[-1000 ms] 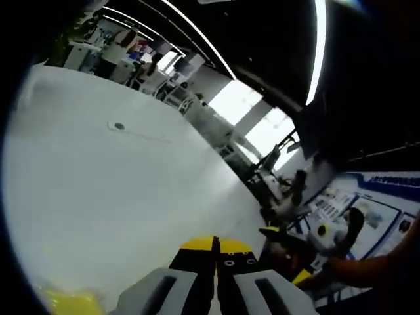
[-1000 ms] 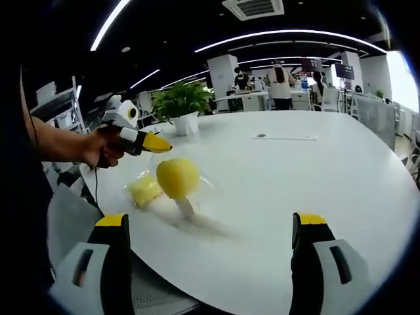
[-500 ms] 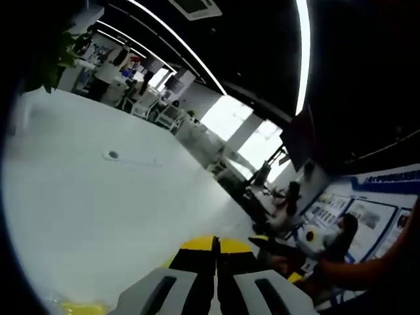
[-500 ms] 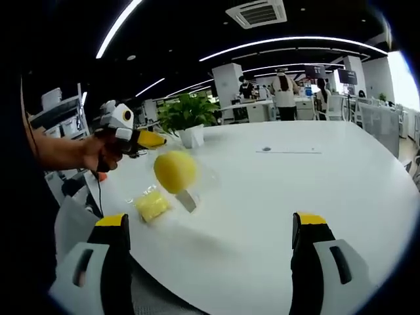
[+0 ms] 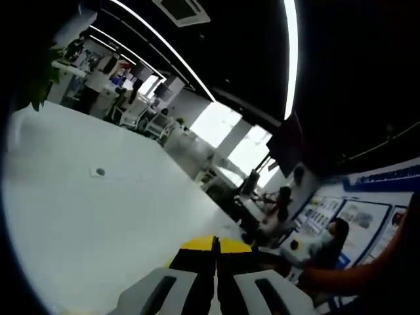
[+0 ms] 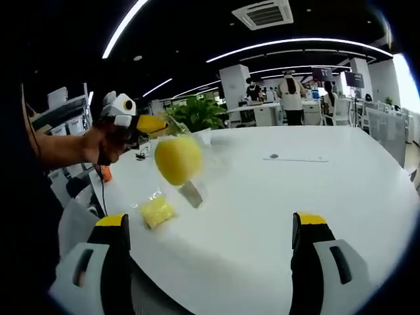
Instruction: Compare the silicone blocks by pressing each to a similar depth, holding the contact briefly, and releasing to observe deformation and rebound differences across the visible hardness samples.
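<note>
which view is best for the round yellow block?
Right gripper view: the round yellow block hangs in clear wrap from the left tongs, above the table, with a flat yellow block below. The left gripper view shows its own shut tongs, not the block.

A big white table (image 6: 308, 197) stood in an office. A green potted plant (image 6: 197, 113) sat at its far edge. People (image 6: 289, 98) stood by desks far behind it. Long light strips (image 5: 289, 59) glowed on the dark ceiling, beside an air vent (image 6: 266, 13).
</note>
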